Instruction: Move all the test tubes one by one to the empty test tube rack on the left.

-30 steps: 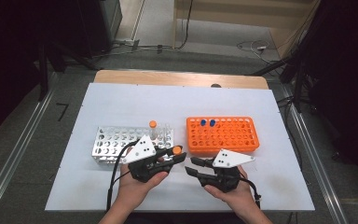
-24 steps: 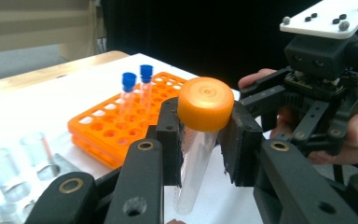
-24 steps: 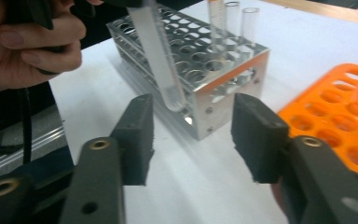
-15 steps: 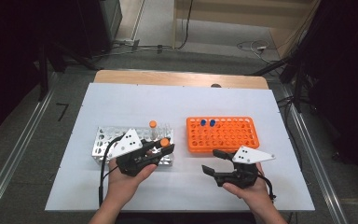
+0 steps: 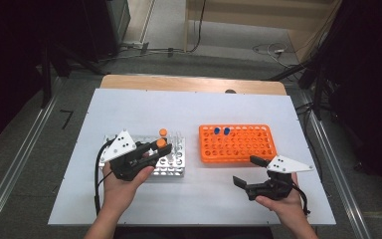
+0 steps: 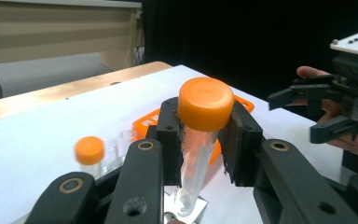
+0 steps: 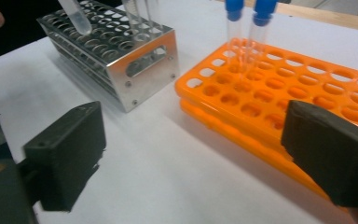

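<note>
White tabletop (image 5: pixel 199 107), dark lab behind, cables on floor. Left gripper (image 6: pixel 204 140) clamped on clear plastic tube with orange cap (image 6: pixel 205 103), pinched just under the cap, tube held above metal rack (image 5: pixel 171 167), tip near a rack hole in right gripper view. Second orange-capped tube (image 6: pixel 89 150) standing in same rack. Right gripper (image 5: pixel 251 172) empty, jaws just been opening, now wide, hovering near orange rack (image 5: pixel 238 144) with two blue-capped tubes (image 7: pixel 247 9). Tube probably light, stiff, smooth-walled and slippery; thin plastic, likely to crack if squeezed hard. Best hold high on the barrel below the cap, cap rim as stop against sliding.
</note>
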The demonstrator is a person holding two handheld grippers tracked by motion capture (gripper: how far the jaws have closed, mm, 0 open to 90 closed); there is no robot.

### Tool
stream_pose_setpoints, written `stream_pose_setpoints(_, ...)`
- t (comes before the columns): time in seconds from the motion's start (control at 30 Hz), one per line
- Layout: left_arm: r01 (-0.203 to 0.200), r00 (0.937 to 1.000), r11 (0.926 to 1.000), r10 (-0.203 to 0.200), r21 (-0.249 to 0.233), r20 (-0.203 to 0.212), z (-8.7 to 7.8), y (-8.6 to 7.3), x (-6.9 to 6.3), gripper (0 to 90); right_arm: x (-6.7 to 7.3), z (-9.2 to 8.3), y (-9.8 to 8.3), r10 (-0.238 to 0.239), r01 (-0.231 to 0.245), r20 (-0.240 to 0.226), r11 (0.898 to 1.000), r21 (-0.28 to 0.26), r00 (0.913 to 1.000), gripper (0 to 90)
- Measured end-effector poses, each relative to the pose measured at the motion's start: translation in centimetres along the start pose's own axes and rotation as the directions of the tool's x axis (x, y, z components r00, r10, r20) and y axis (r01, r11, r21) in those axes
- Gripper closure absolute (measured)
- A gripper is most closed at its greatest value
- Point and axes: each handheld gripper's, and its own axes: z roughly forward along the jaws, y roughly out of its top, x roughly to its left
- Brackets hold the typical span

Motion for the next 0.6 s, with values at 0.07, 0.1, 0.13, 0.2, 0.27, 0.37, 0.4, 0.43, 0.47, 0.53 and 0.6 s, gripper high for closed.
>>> stream_pose_setpoints(0.07,0.004,0.9999,1.0000,-0.004,-0.005,-0.015,-0.2,0.1,0.4,71.3,-0.3,-0.3,-0.2,0.004,-0.004,0.000,1.000,-0.003,1.0000,1.6)
stream_pose_setpoints(0.1,-0.001,0.9995,1.0000,0.001,-0.004,-0.031,-0.3,0.1,0.5,71.3,-0.4,-0.5,-0.3,0.008,-0.008,0.004,1.000,-0.002,1.0000,1.5)
stream_pose_setpoints(0.13,-0.008,0.9990,1.0000,0.008,-0.001,-0.043,-0.4,0.2,0.6,71.3,-0.6,-0.6,-0.4,0.009,-0.009,0.007,1.000,-0.003,0.9999,1.5)
stream_pose_setpoints(0.2,-0.007,0.9985,1.0000,0.006,-0.007,-0.055,-0.6,0.3,1.0,71.3,-0.9,-0.9,-0.7,0.012,-0.012,0.012,1.000,-0.002,0.9999,1.6)
stream_pose_setpoints(0.27,-0.003,0.9974,0.9999,0.003,-0.011,-0.071,-0.8,0.4,1.4,71.3,-1.3,-1.3,-1.0,0.017,-0.017,0.012,1.000,-0.001,0.9998,1.5)
stream_pose_setpoints(0.37,0.006,0.9959,0.9999,-0.008,-0.016,-0.090,-0.9,0.4,2.2,71.3,-1.8,-1.8,-1.3,0.021,-0.021,0.031,1.000,-0.010,0.9993,1.5)
stream_pose_setpoints(0.4,0.007,0.9953,0.9999,-0.008,-0.012,-0.096,-0.9,0.4,2.4,71.3,-2.0,-2.0,-1.4,0.022,-0.022,0.036,1.000,-0.012,0.9991,1.5)
stream_pose_setpoints(0.43,0.012,0.9946,0.9998,-0.014,-0.015,-0.103,-0.9,0.4,2.7,71.3,-2.2,-2.2,-1.5,0.027,-0.026,0.041,1.000,-0.016,0.9988,1.5)
stream_pose_setpoints(0.47,0.015,0.9940,0.9997,-0.017,-0.017,-0.108,-0.8,0.4,2.9,71.3,-2.4,-2.4,-1.5,0.031,-0.030,0.048,0.999,-0.020,0.9984,1.5)
stream_pose_setpoints(0.53,0.014,0.9927,0.9998,-0.015,-0.014,-0.120,-0.7,0.4,3.4,71.3,-2.9,-2.6,-1.6,0.037,-0.036,0.055,0.999,-0.025,0.9978,1.5)
stream_pose_setpoints(0.6,0.017,0.9911,0.9997,-0.018,-0.016,-0.132,-0.6,0.5,3.7,71.3,-3.2,-2.7,-1.8,0.044,-0.043,0.061,0.999,-0.018,0.9972,1.5)
